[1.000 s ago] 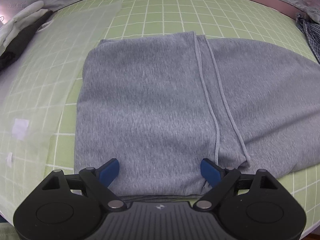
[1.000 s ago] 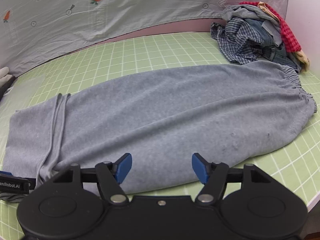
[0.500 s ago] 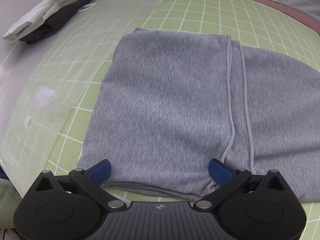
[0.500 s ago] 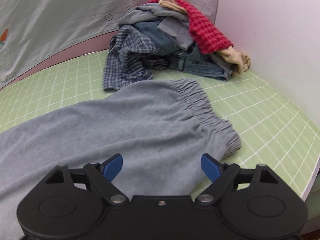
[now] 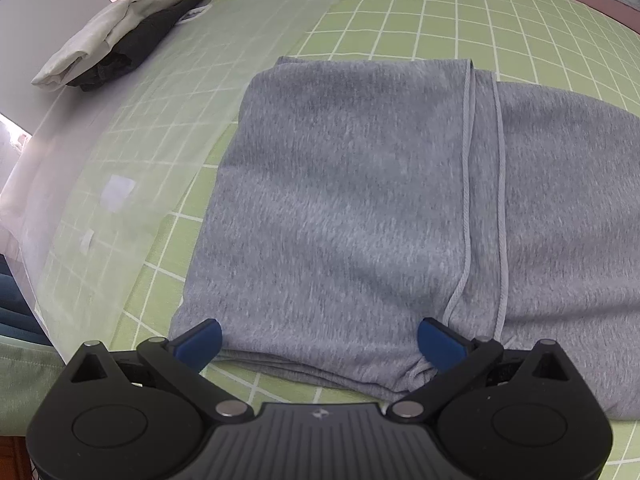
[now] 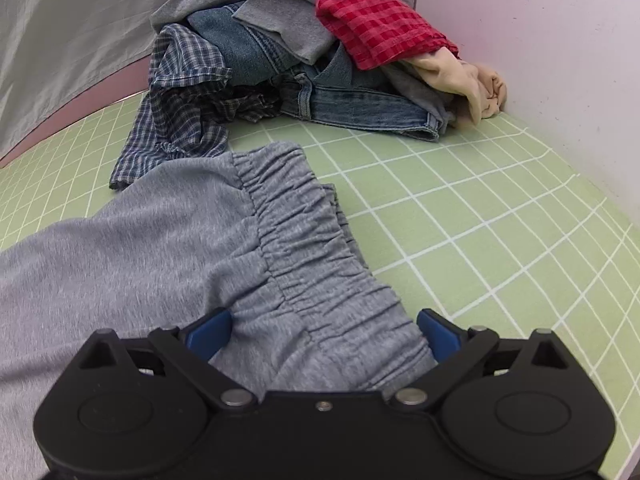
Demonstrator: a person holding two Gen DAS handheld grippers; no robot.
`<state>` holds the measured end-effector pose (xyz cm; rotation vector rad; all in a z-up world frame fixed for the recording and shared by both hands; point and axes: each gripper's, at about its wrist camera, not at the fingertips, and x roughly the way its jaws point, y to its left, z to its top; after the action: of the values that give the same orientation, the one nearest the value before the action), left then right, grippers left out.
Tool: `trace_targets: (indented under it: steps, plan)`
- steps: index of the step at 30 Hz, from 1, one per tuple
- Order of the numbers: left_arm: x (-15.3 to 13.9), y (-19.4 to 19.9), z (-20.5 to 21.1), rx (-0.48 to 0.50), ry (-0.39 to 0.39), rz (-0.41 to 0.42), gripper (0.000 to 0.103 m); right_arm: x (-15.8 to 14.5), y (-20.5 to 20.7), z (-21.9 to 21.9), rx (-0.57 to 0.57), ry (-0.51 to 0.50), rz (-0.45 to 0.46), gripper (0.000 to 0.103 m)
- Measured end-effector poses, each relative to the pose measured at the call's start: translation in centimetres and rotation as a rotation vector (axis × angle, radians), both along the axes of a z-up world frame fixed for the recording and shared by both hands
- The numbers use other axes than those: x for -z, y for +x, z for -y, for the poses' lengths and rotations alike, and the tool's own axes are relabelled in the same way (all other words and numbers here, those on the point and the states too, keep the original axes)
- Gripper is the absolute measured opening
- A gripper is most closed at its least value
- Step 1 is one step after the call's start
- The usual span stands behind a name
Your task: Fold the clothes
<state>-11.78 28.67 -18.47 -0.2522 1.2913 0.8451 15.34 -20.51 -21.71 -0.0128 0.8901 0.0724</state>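
Observation:
A grey pair of sweatpants (image 5: pixel 360 200) lies flat on the green grid mat (image 5: pixel 400 20), one end folded over, with two drawstring cords (image 5: pixel 468 200) running across it. My left gripper (image 5: pixel 319 340) is open just above the near edge of that folded end, its blue pads clear of the cloth. In the right wrist view the same grey garment (image 6: pixel 140 248) ends in a gathered elastic band (image 6: pixel 304 248). My right gripper (image 6: pixel 323 332) hovers over this band with its jaws opening; the band lies between them, not pinched.
A heap of unfolded clothes (image 6: pixel 300 52) (red check, denim, blue plaid, beige) sits in the far corner by the pink wall (image 6: pixel 560 60). Folded white and dark items (image 5: pixel 120 32) lie at far left beside a translucent sheet (image 5: pixel 140 140). The mat's edge (image 6: pixel 624 360) runs close on the right.
My right gripper has swept right along the pants from their middle to the elastic end, and its jaws have widened. My left gripper has tilted a little and opened slightly wider.

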Motion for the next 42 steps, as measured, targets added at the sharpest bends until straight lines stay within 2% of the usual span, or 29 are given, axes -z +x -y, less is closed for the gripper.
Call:
trace_targets:
  steps: [5, 6, 7, 8, 10, 13, 16, 21, 25, 34, 39, 42]
  plan:
    - [0.0, 0.2, 0.6, 0.006, 0.033, -0.017, 0.103, 0.0, -0.3, -0.1, 0.006, 0.008, 0.010, 0.100]
    - [0.1, 0.2, 0.6, 0.006, 0.036, -0.016, 0.103, -0.2, -0.4, -0.2, -0.002, 0.011, 0.012, 0.096]
    - [0.1, 0.1, 0.6, 0.001, 0.036, -0.011, 0.103, -0.3, -0.4, -0.3, -0.011, 0.014, 0.013, 0.084]
    - [0.2, 0.0, 0.5, -0.005, 0.035, -0.006, 0.103, -0.5, -0.5, -0.4, -0.020, 0.017, 0.015, 0.077]
    - [0.2, -0.4, 0.3, -0.036, 0.019, 0.019, 0.103, -0.8, -0.7, -0.6, -0.036, 0.023, 0.018, 0.050]
    - [0.3, -1.2, -0.4, -0.083, -0.021, 0.060, 0.103, -1.2, -0.7, -1.6, -0.045, 0.005, 0.015, 0.041]
    - [0.1, -1.6, -0.7, -0.068, -0.062, 0.079, 0.103, -2.3, -1.3, -2.4, -0.029, 0.004, 0.038, 0.031]
    - [-1.3, -2.2, -0.7, -0.013, -0.082, 0.145, 0.103, -4.7, -3.3, -5.1, -0.051, -0.036, 0.114, 0.026]
    - [-2.2, -2.4, -1.3, 0.041, -0.083, 0.182, 0.103, -6.6, -5.3, -7.9, -0.080, -0.028, 0.153, 0.022]
    - [-3.7, -4.3, -4.3, 0.140, -0.078, 0.245, 0.103, -10.0, -11.1, -18.9, -0.278, -0.099, 0.252, 0.020]
    - [-3.9, -5.5, -6.0, 0.191, -0.072, 0.244, 0.103, -9.7, -15.2, -26.1, -0.431, -0.131, 0.281, 0.020]
    - [-3.9, -6.4, -7.2, 0.201, -0.068, 0.236, 0.103, -8.4, -17.6, -30.1, -0.517, -0.140, 0.257, 0.020]
